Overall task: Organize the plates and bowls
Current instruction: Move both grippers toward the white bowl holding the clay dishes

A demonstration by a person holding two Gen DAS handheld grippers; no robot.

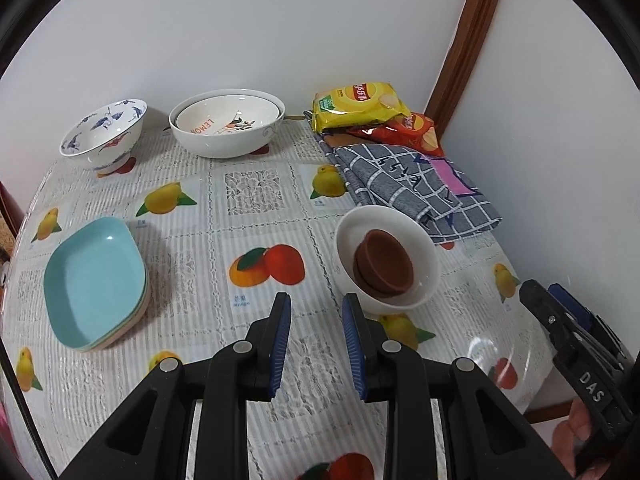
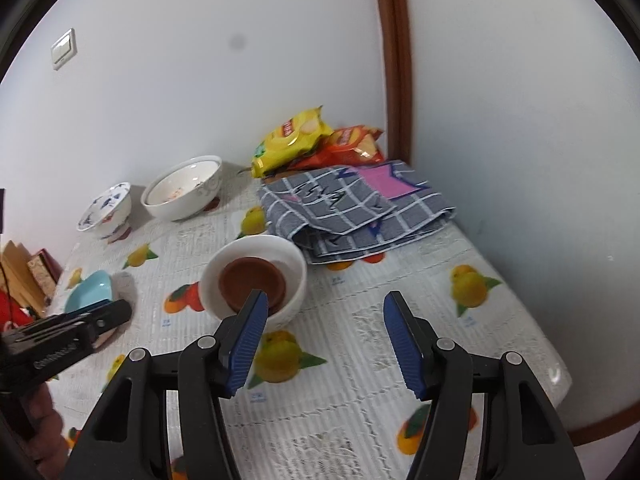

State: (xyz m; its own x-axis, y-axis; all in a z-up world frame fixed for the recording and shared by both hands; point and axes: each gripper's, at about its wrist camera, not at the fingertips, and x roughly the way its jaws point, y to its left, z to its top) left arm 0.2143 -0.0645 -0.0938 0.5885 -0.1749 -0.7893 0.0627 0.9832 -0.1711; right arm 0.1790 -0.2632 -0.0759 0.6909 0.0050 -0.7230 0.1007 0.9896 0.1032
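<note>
A white bowl with brown small bowls nested inside stands right of centre; it also shows in the right wrist view. A stack of light blue plates lies at the left. A blue-patterned bowl and a large white bowl holding a smaller "LEMON" bowl stand at the back. My left gripper is open and empty, just in front of the white bowl. My right gripper is open and empty, its left finger at the white bowl's near rim.
A folded grey checked cloth and yellow and red crisp bags lie at the back right by the wall corner. The fruit-print tablecloth covers the table. The table's right edge is close to the right gripper.
</note>
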